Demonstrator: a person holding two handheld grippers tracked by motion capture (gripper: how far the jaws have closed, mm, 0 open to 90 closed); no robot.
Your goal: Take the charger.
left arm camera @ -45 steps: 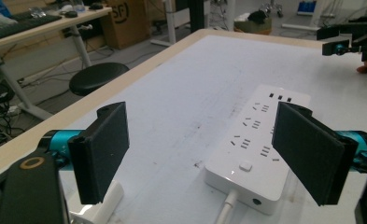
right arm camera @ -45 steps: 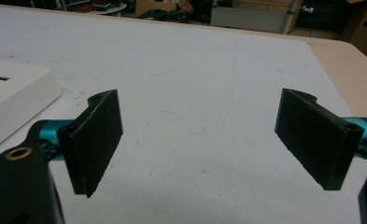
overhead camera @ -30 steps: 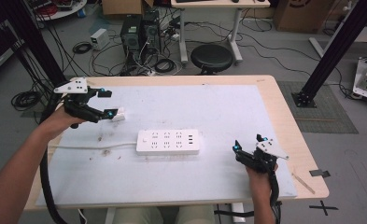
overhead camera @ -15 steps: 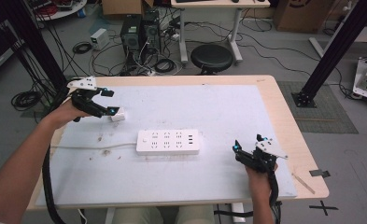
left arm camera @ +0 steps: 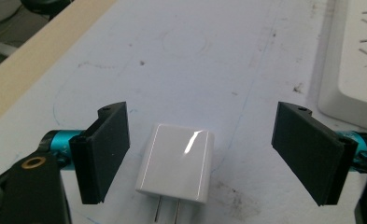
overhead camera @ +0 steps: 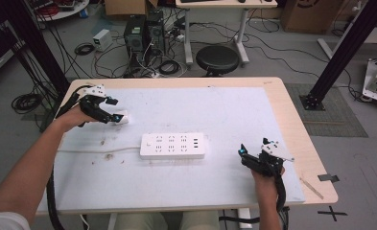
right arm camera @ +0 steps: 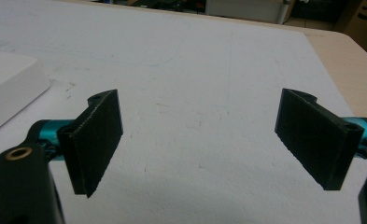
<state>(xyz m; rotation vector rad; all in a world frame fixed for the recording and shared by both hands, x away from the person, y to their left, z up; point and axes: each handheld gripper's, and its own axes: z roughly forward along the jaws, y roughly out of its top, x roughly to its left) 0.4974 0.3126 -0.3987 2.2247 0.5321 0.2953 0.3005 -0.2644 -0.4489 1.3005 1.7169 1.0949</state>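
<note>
A small white plug adapter lies flat on the white table mat, its two metal prongs pointing toward the camera. My left gripper is open, one jaw on each side of the adapter, neither touching it. From above, the left gripper and the adapter sit at the mat's far left. A white power strip lies in the middle, its cord running left. My right gripper is open at the near right, with bare mat between the jaws of the right gripper.
The power strip's edge lies just right of the left jaws, and its corner shows left of the right jaws. The wooden table edge frames the mat. A stool, computers and cables stand on the floor beyond.
My left gripper has shifted slightly right and farther from me, coming around the adapter. The adapter, the power strip and the right gripper have stayed put.
</note>
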